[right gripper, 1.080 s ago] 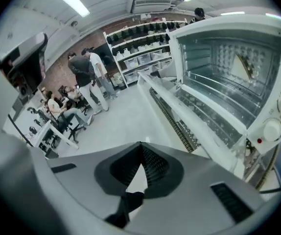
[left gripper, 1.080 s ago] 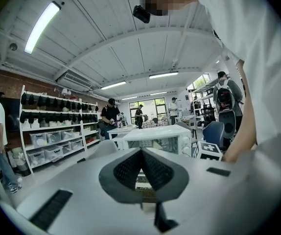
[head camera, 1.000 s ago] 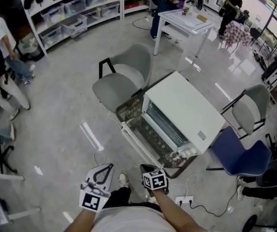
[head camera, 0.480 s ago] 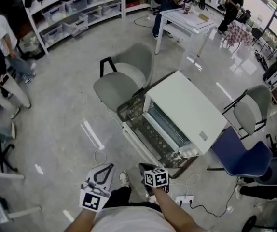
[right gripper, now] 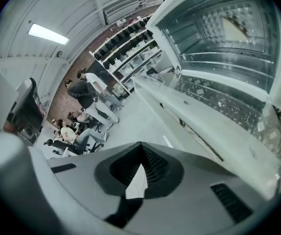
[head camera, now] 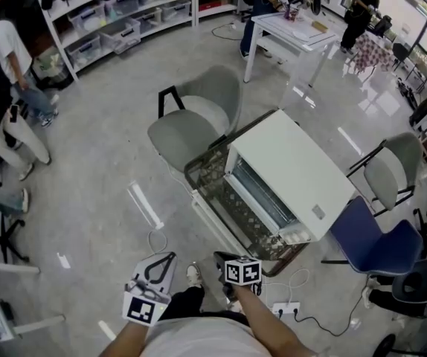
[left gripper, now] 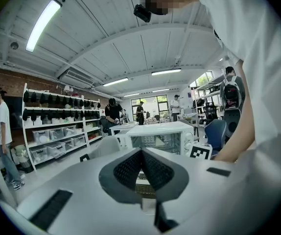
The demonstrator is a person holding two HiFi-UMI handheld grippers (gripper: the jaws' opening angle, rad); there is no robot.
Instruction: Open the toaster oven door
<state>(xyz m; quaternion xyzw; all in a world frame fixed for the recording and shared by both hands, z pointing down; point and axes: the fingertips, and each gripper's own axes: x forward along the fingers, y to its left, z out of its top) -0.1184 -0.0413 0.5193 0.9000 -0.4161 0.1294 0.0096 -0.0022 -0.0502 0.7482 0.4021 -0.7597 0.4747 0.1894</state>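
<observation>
Shut and empty, the left tool (head camera: 165, 261) is held low by the person's waist, its dark ribbed pads (left gripper: 130, 168) pressed together. The right tool (head camera: 222, 259) is likewise closed on nothing. The white box-shaped toaster oven (head camera: 291, 171) is seen on a dark wire-mesh surface (head camera: 202, 168), apart from both tools, with its glass door (head camera: 232, 216) dropped fully open toward them. A grey padded chair (head camera: 191, 125) is set just beside it.

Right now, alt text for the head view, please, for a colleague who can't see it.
A white toaster oven stands with its door folded down open, a grey chair beside it. The left gripper and right gripper, both shut and empty, hang near the person's body, short of the oven.
</observation>
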